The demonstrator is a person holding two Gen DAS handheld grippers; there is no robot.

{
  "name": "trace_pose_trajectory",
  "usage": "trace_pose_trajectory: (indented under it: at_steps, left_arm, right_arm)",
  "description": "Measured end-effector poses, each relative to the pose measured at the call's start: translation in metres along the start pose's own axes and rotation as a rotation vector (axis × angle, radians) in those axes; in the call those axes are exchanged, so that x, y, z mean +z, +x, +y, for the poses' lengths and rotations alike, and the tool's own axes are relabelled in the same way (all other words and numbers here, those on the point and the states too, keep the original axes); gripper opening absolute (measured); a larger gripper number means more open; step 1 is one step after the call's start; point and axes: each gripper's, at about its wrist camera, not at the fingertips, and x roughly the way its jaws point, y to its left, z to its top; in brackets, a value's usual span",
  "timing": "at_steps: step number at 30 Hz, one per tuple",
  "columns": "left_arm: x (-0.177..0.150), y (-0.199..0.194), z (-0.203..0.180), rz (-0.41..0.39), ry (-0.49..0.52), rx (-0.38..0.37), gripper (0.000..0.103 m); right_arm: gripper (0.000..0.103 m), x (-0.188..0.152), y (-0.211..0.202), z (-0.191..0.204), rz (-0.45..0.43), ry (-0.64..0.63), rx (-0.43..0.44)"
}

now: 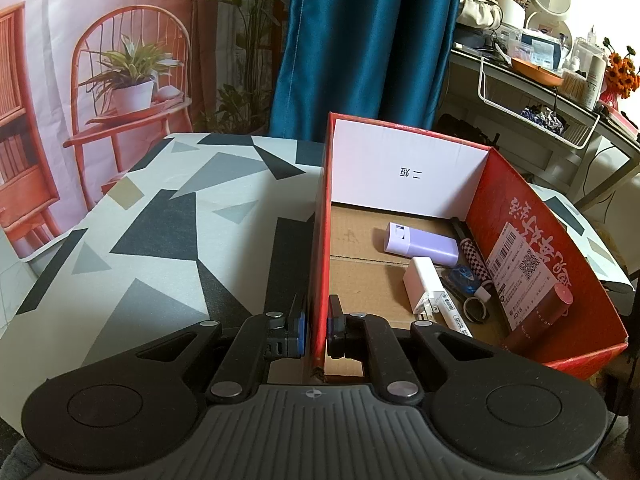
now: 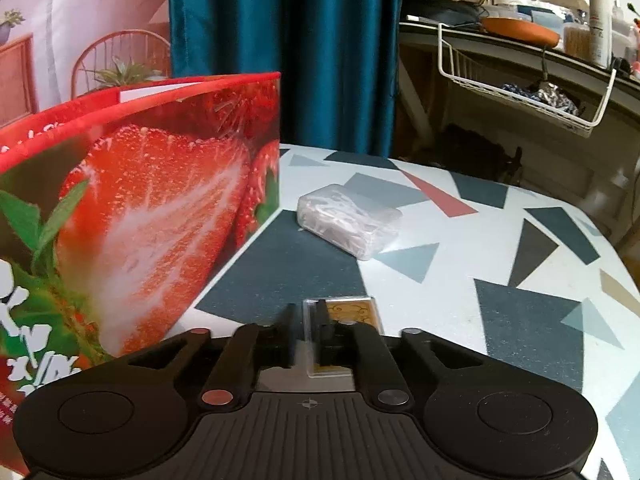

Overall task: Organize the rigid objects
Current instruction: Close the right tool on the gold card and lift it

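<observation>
A red strawberry-print cardboard box (image 1: 532, 216) stands open on the patterned table. My left gripper (image 1: 317, 322) is shut on the box's left wall, one pad outside and one inside. Inside lie a lilac case (image 1: 420, 242), a white charger (image 1: 422, 284), a checkered pen (image 1: 474, 260), a red tube (image 1: 536, 316) and small bits. In the right wrist view my right gripper (image 2: 307, 328) sits just right of the box (image 2: 140, 200), shut on a clear flat case with a gold insert (image 2: 356, 312), low over the table. Farther off lies a clear plastic packet (image 2: 348, 220).
The tablecloth (image 2: 520, 320) has grey, dark and red triangles. A blue curtain (image 1: 360, 40) hangs behind the table. A cluttered shelf with a white wire basket (image 1: 540, 112) stands at the back right, and a printed backdrop with a chair is at the back left.
</observation>
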Motion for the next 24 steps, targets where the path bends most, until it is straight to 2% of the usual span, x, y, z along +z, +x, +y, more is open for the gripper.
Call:
trace_pose_trajectory:
  at_steps: [2, 4, 8, 10, 12, 13, 15, 20, 24]
  left_arm:
    - [0.0, 0.0, 0.0, 0.001, 0.0, 0.0, 0.01]
    - [0.0, -0.001, 0.0, 0.001, 0.001, -0.001, 0.01]
    - [0.0, -0.001, 0.0, -0.001, 0.001, -0.002, 0.01]
    - [0.0, -0.001, 0.0, -0.001, 0.001, -0.002, 0.01]
    - [0.0, -0.001, 0.0, -0.002, 0.001, -0.001, 0.01]
    - [0.0, -0.001, 0.0, -0.001, 0.001, -0.002, 0.01]
    - [0.0, -0.001, 0.0, -0.001, 0.001, -0.002, 0.01]
    - [0.0, -0.001, 0.0, -0.001, 0.001, -0.002, 0.01]
    - [0.0, -0.001, 0.0, -0.001, 0.001, -0.002, 0.01]
  right_arm:
    - [0.051, 0.0, -0.003, 0.0, -0.014, -0.001, -0.032]
    - [0.057, 0.004, -0.004, -0.003, -0.029, 0.006, -0.032]
    - [0.057, 0.009, 0.008, -0.009, 0.064, -0.034, -0.05]
    - [0.057, 0.009, 0.009, -0.019, 0.084, 0.013, -0.025]
    - [0.05, 0.01, 0.008, -0.029, 0.09, 0.069, -0.003]
    - [0.042, 0.01, 0.007, -0.03, 0.095, 0.062, -0.012]
    - [0.042, 0.01, 0.005, -0.032, 0.101, 0.055, -0.002]
    - [0.041, 0.009, 0.001, -0.031, 0.089, 0.067, -0.01]
    - [0.041, 0.016, -0.012, -0.033, 0.009, 0.132, 0.013]
